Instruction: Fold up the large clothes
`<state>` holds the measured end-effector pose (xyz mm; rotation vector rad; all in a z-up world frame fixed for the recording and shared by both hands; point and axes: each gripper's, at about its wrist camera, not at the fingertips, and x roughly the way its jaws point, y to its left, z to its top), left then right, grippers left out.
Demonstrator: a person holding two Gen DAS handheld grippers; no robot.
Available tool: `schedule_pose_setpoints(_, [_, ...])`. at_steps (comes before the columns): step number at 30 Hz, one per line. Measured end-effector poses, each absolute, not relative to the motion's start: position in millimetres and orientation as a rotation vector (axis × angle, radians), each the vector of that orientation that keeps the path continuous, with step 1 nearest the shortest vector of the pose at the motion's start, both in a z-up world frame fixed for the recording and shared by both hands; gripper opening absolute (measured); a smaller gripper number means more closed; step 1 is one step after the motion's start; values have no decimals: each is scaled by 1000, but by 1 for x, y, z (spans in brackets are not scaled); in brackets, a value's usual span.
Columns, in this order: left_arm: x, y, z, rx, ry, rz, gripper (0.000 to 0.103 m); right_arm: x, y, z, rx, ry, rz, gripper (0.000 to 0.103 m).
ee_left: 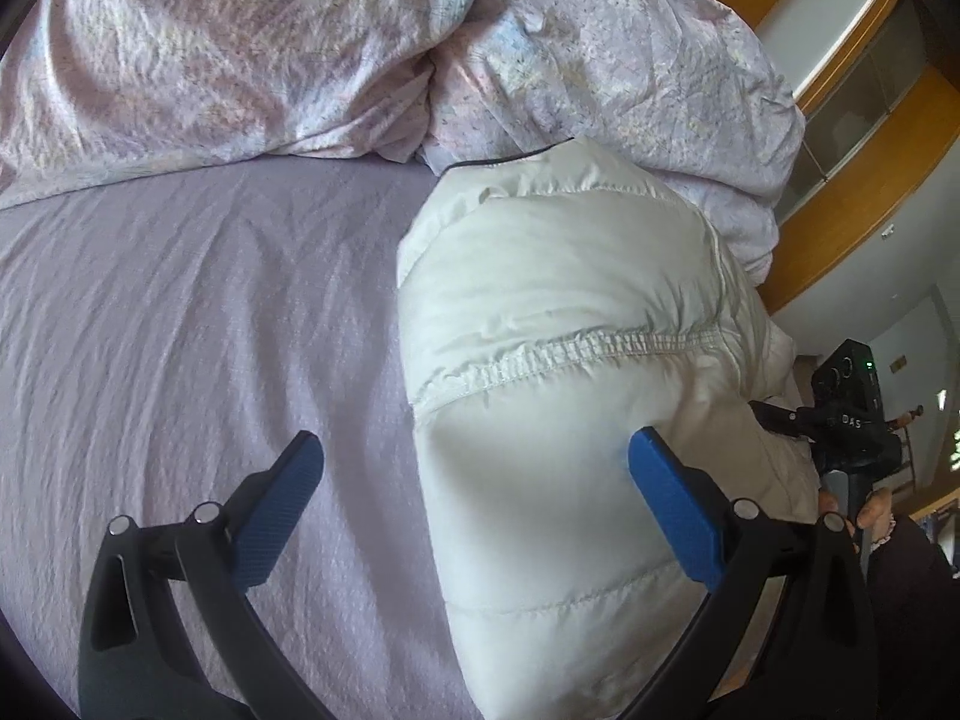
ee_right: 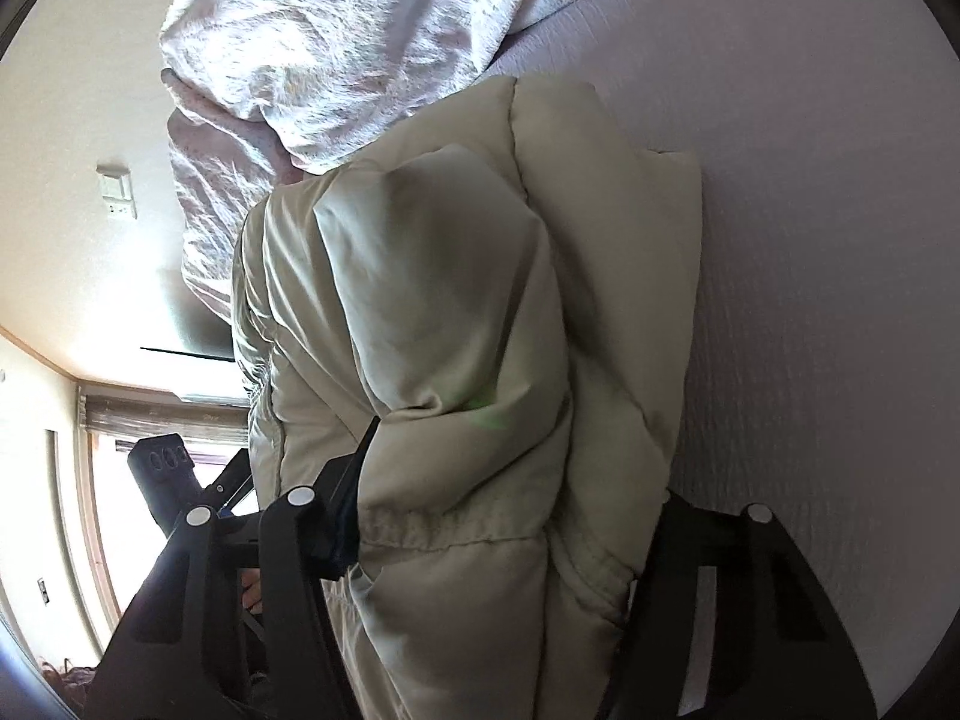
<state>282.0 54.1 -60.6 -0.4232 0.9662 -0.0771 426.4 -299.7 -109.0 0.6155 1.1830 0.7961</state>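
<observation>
Clamping down at the near edge, the right gripper (ee_right: 498, 516) has a thick fold of the cream puffer jacket (ee_right: 456, 312) bulging between its jaws; the padding fills the gap side to side, so I judge it gripped, though the pads themselves are buried in fabric; in the left wrist view, the left gripper (ee_left: 474, 462) stands with its blue fingers (ee_left: 288, 498) wide apart and nothing pinched; one finger hangs over bare lilac sheet (ee_left: 180, 312) at 9 o'clock, the other sits against the jacket's side at 3 o'clock; so the jacket's near end lies dead ahead and slightly right of the left gripper; its long axis runs from 6 o'clock up to 12 in both views, a bundled roll lying along the bed; the right hand is the one on it, the left is nearest the free edge; the next fold, as I read it, turns on that lengthwise axis; farther out, at 12 o'clock, the crumpled floral duvet (ee_left: 240, 48) touches the jacket's far end; beyond it at 2 o'clock, wooden furniture (ee_left: 840, 228).
</observation>
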Motion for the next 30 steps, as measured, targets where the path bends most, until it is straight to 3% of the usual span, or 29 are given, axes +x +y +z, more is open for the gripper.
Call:
schedule_pose_setpoints(13, [308, 52, -100, -631, 1027, -258, 100, 415, -316, -109, 642, 1165, 771, 60])
schedule_pose_setpoints(21, [311, 59, -91, -681, 1021, -286, 72, 416, -324, -108, 679, 1140, 798, 53])
schedule_pose_setpoints(30, [320, 111, -48, -675, 930, -217, 67, 432, -286, -82, 702, 1090, 907, 48])
